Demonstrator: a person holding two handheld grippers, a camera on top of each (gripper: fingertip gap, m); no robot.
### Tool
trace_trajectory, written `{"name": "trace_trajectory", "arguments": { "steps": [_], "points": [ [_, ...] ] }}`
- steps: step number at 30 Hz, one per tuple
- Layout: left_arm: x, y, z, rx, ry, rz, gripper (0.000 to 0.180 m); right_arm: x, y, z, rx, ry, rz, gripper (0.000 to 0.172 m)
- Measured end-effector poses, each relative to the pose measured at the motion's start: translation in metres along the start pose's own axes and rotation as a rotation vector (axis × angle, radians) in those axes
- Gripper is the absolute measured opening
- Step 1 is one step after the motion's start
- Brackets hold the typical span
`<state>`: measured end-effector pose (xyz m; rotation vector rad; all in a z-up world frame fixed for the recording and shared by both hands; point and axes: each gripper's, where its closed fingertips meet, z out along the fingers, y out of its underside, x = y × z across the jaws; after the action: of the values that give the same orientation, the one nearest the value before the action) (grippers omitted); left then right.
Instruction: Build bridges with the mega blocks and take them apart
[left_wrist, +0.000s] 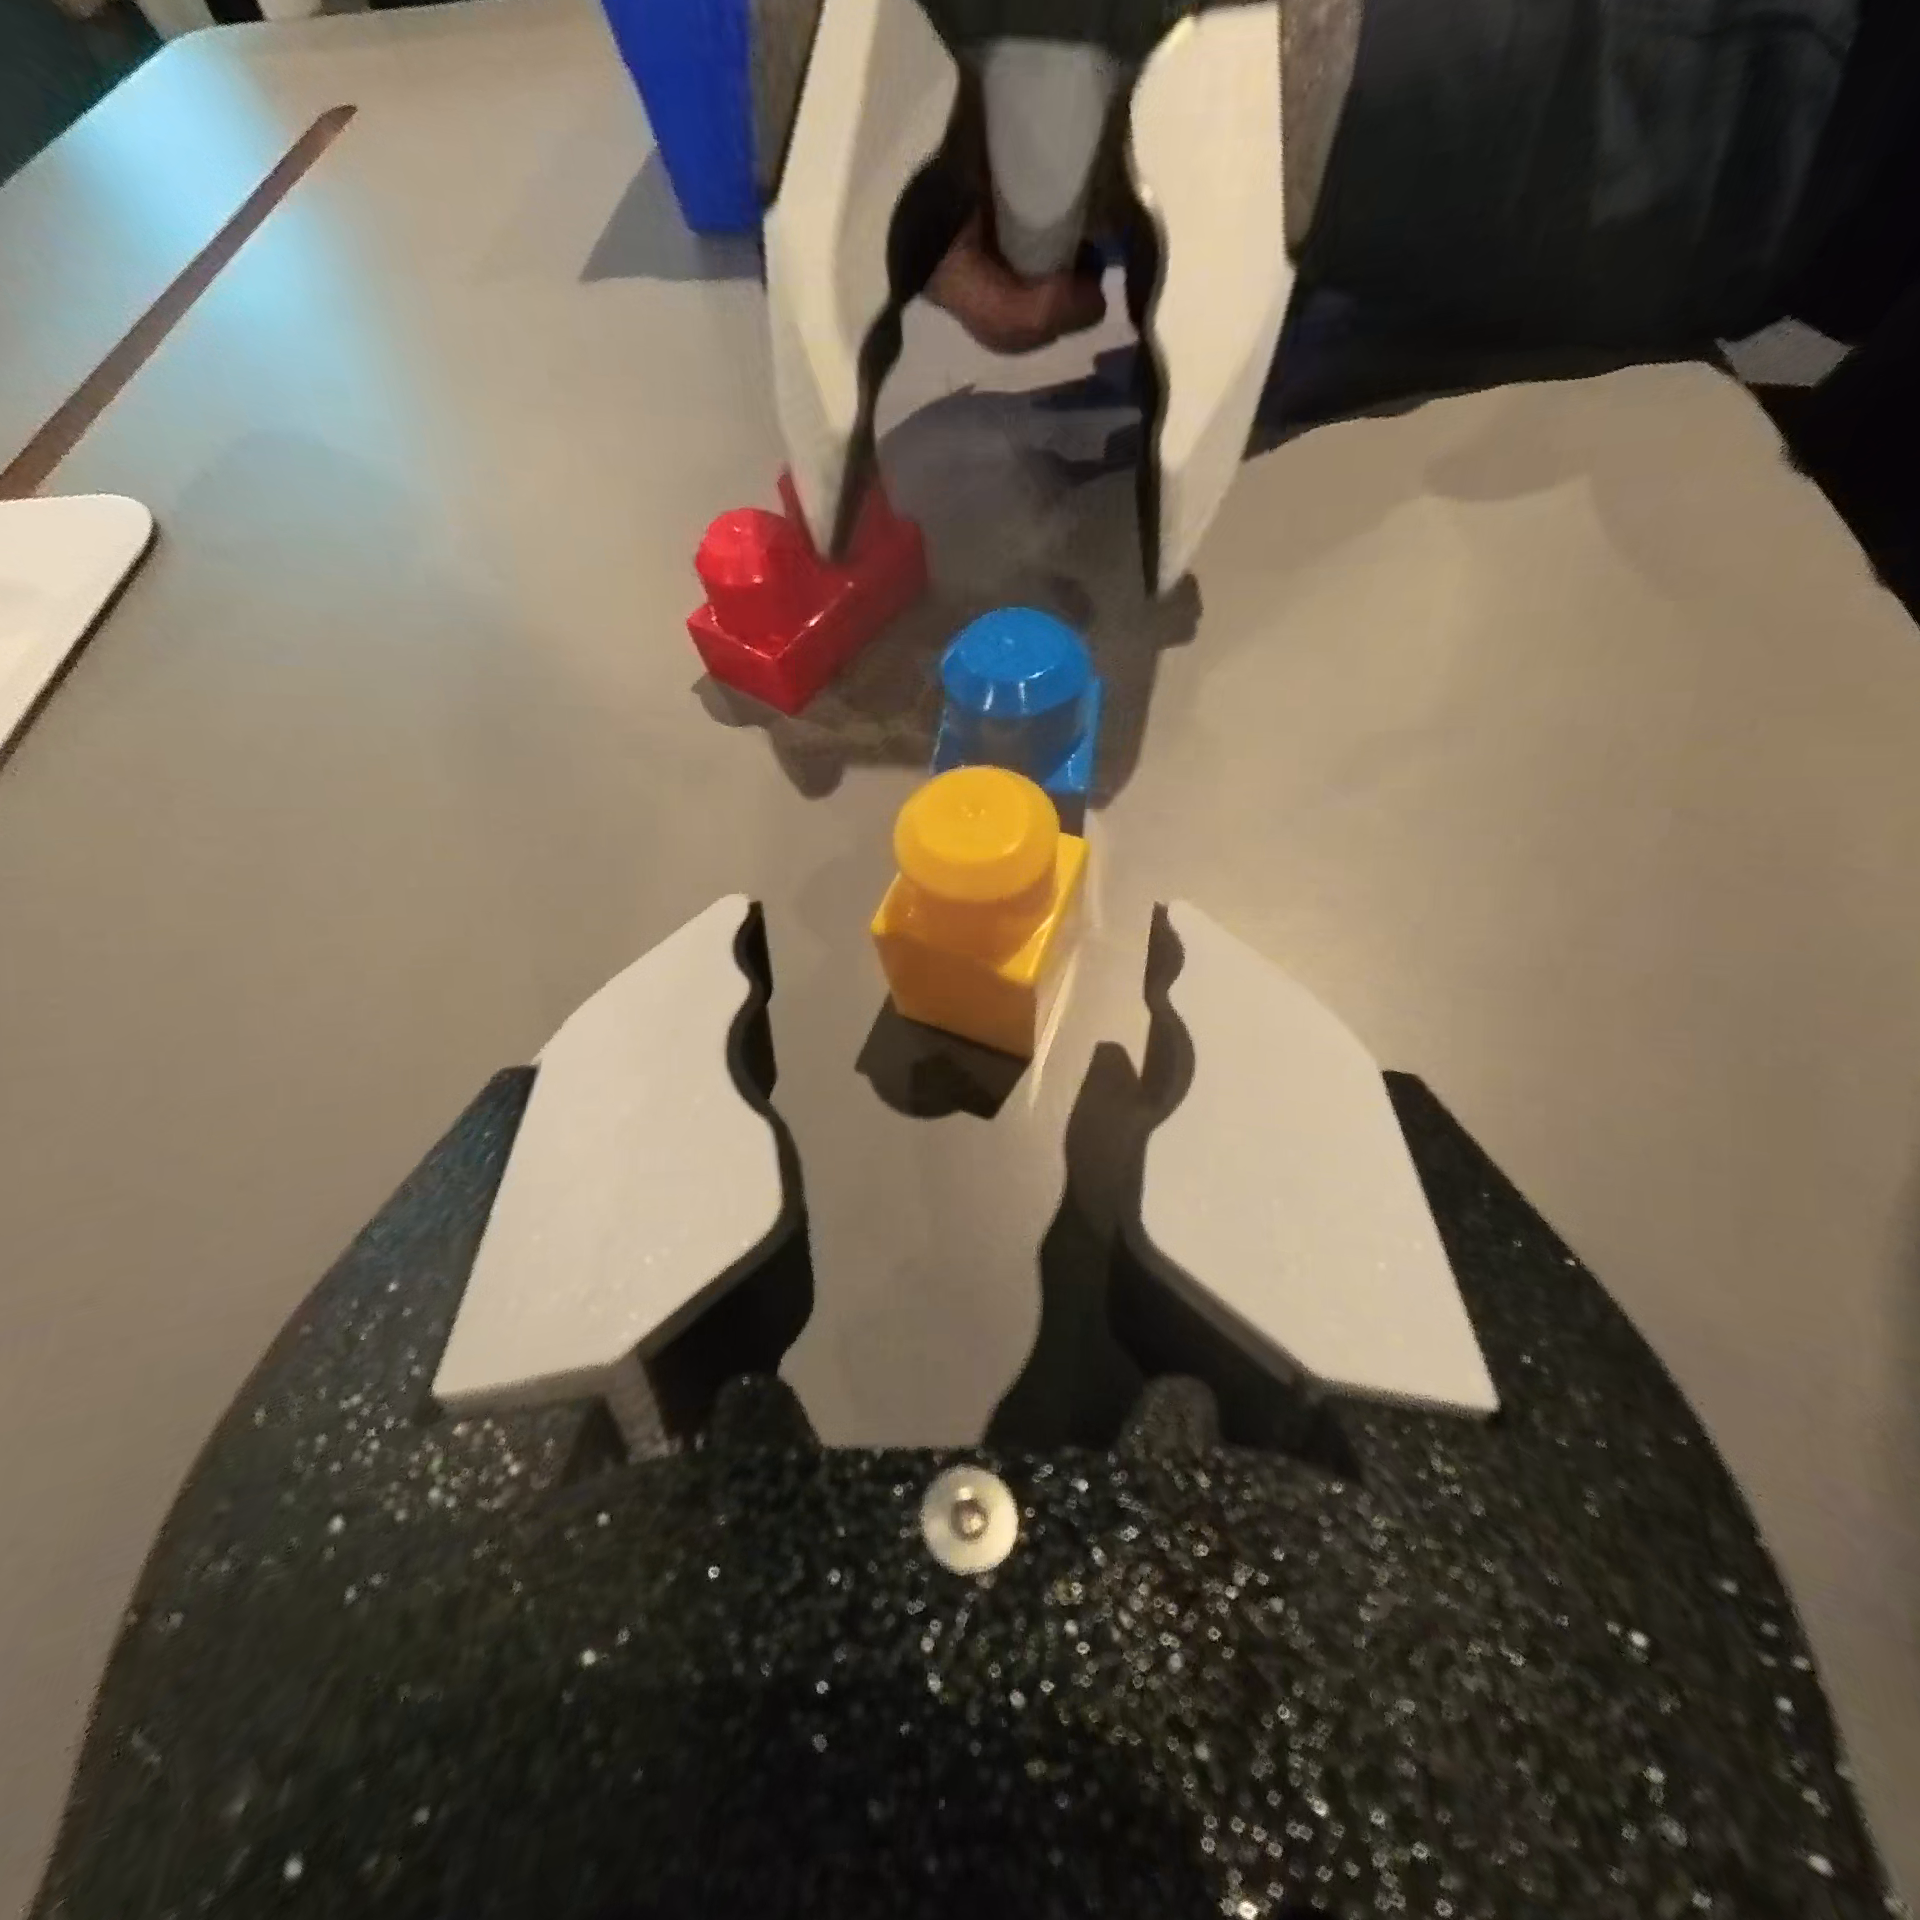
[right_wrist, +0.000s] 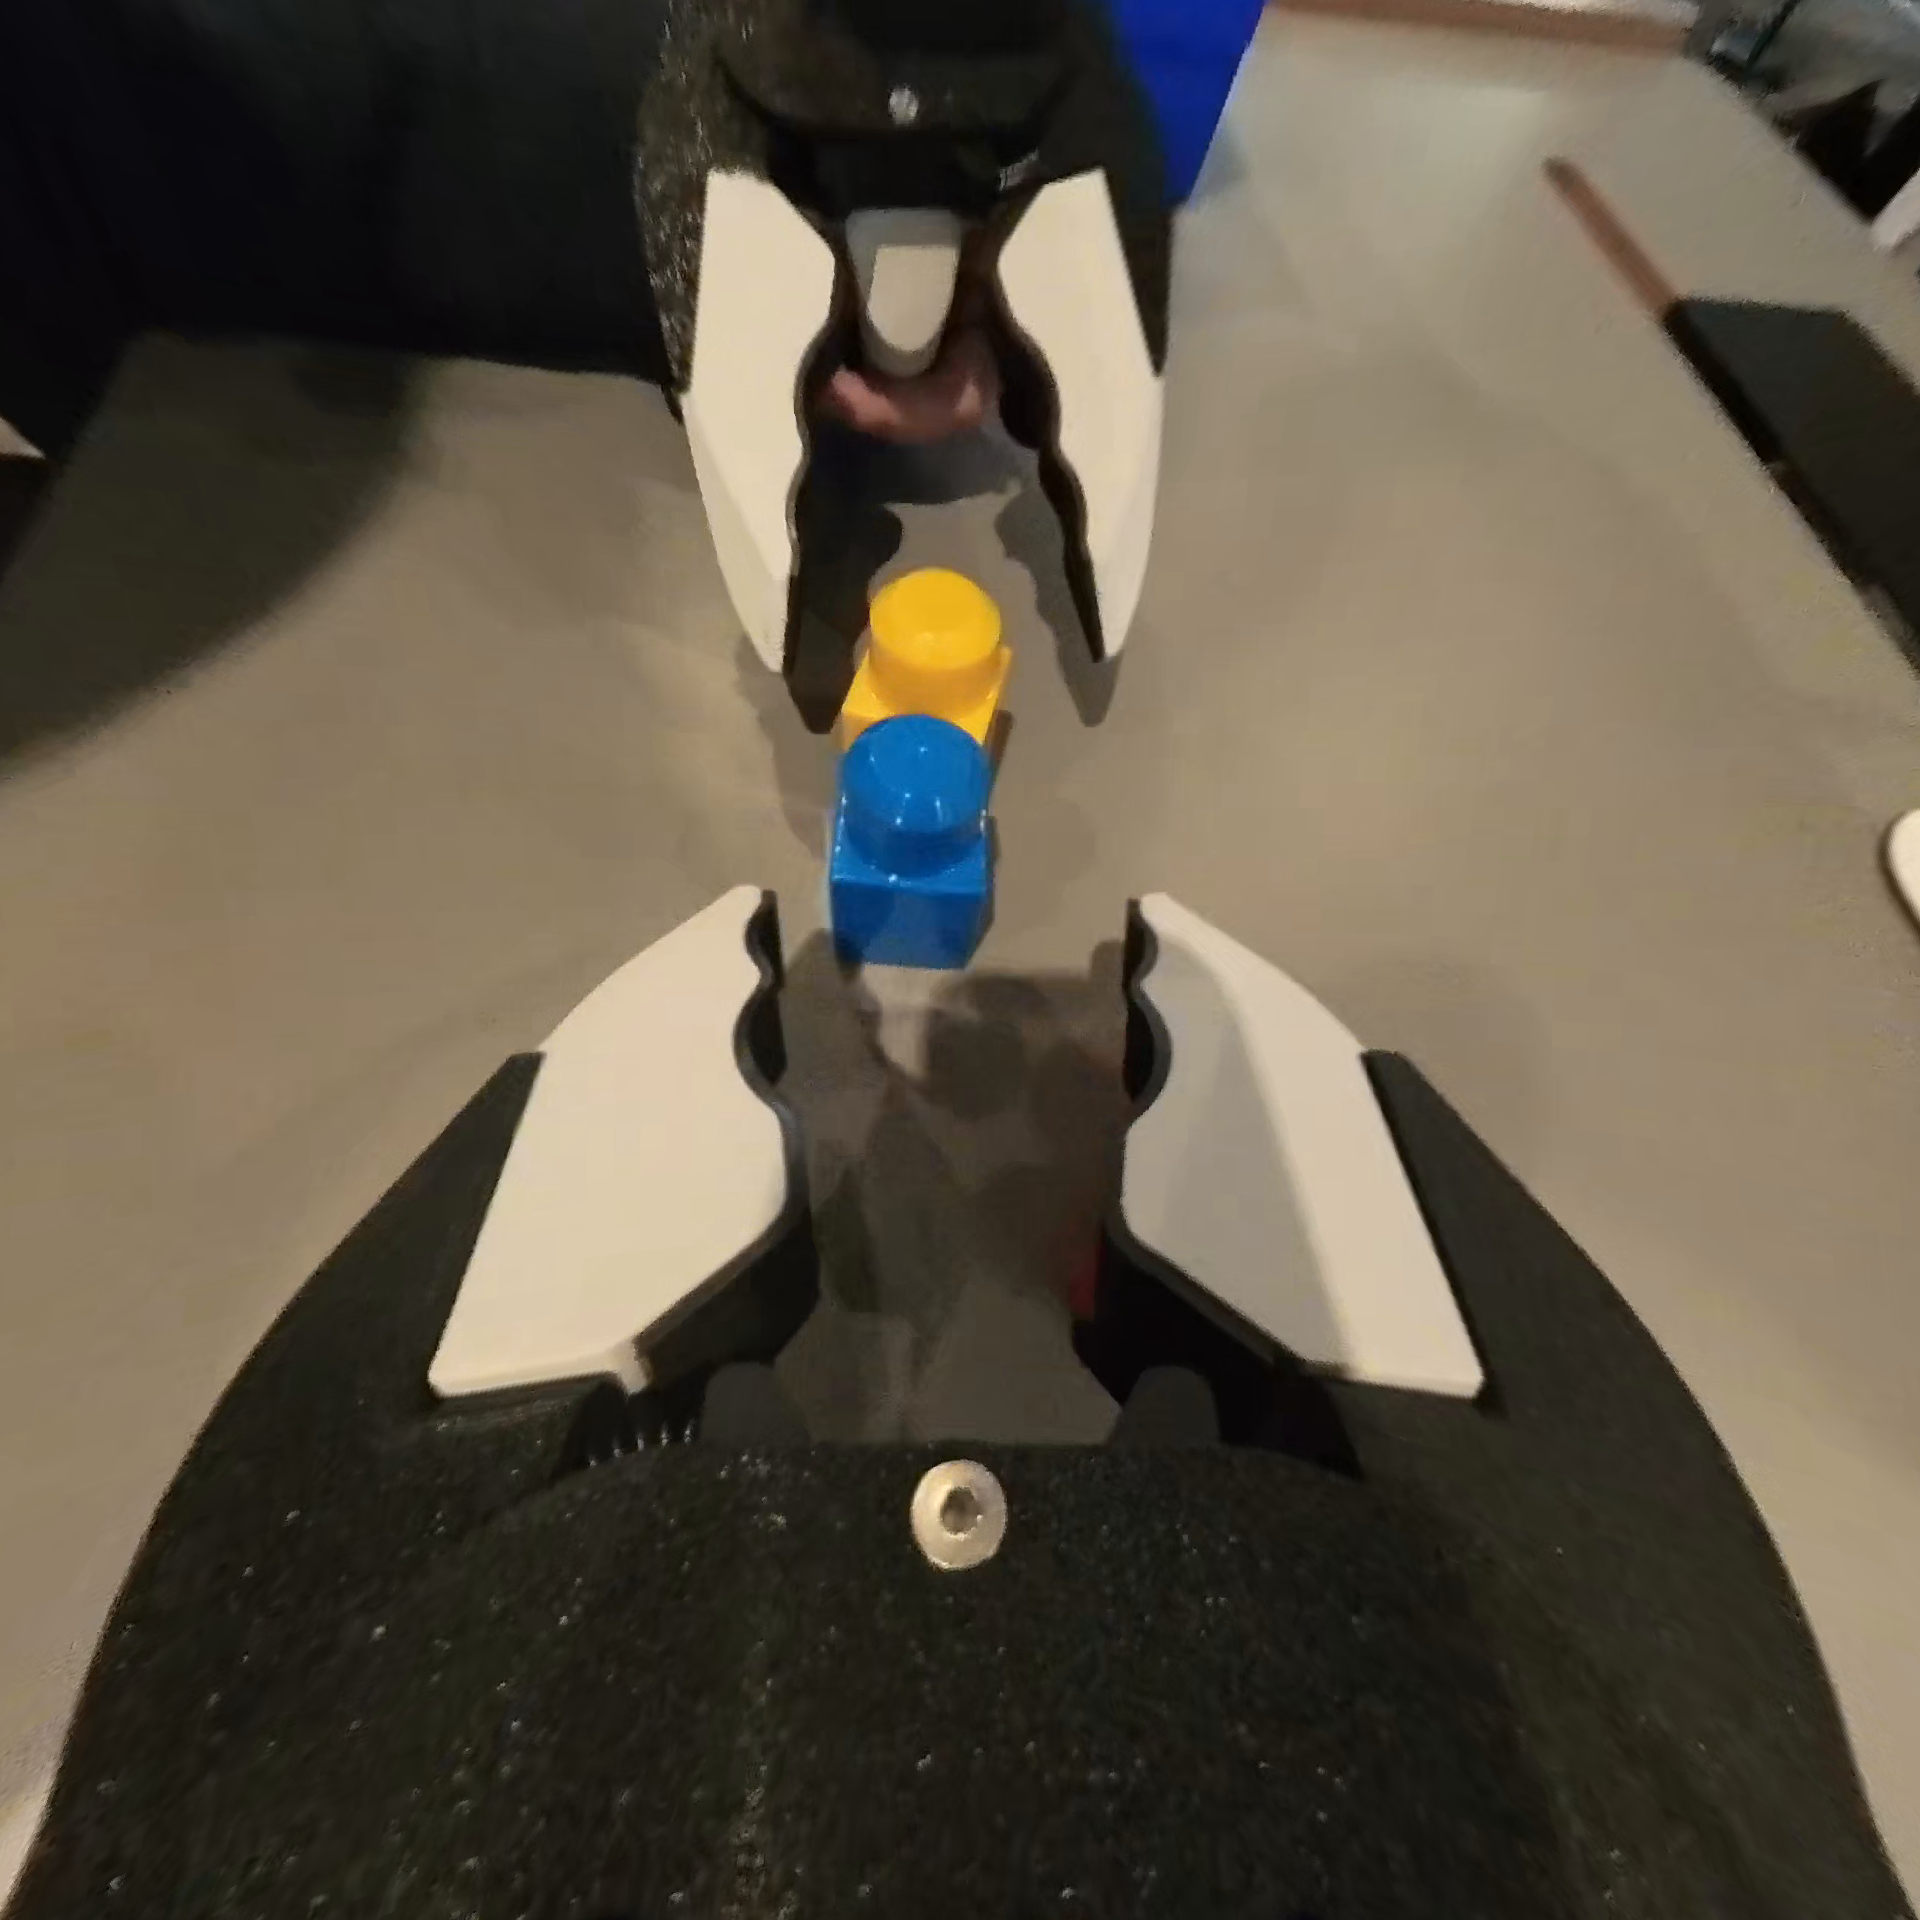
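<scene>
Three blocks: all single on the table, none stacked, no bridge standing.
Yellow item: glossy yellow plastic one-stud block (left_wrist: 977, 925), upright, just ahead of the left claw's tips and nearer its right finger, not gripped.
Blue item: glossy blue plastic one-stud block (right_wrist: 909, 852), upright, just ahead of the right claw's tips, touching or just beside the yellow one.
Red item: glossy red plastic two-stud block (left_wrist: 800, 603), lying beside the far claw's fingertip as seen from the left wrist, apart from the blue one.
Left claw (left_wrist: 951, 935): wide, nothing clamped; pads clear of the yellow block.
Right claw (right_wrist: 951, 930): wide, nothing clamped; blue block ahead of the tips, not between the pads.
Surface: plain grey matte table (left_wrist: 416, 831).
Step in hand, by judgement: either pieces just taken apart or pillars being laid out for a build; both claws free.
Next move calls for: spacing the yellow and blue pillars to match the red span, then closing squarely on the red block's sides and pressing it down onto both studs.
Brands, labels, writing: none legible on blocks or claws.
Background: blue container (left_wrist: 686, 114), beyond the far claw, unmarked.
</scene>
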<state>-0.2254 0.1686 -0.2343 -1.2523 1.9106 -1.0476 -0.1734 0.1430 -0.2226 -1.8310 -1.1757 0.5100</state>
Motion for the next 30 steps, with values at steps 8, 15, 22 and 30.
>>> {"name": "trace_trajectory", "arguments": {
  "steps": [8,15,22,30],
  "points": [
    [0.006,0.006,0.01,-0.035,0.06,0.007,0.064,-0.011,0.0,0.016,-0.027,-0.022,0.003,0.058],
    [0.009,0.005,0.013,-0.034,0.062,0.019,0.06,-0.012,0.007,0.024,-0.085,-0.003,-0.008,0.058],
    [0.01,0.007,0.01,-0.055,0.041,0.006,0.059,-0.011,0.011,0.028,-0.085,-0.006,0.0,0.056],
    [0.006,0.007,0.011,-0.059,0.005,0.041,0.054,-0.009,0.01,0.029,-0.076,0.0,0.005,0.05]
  ]
}}
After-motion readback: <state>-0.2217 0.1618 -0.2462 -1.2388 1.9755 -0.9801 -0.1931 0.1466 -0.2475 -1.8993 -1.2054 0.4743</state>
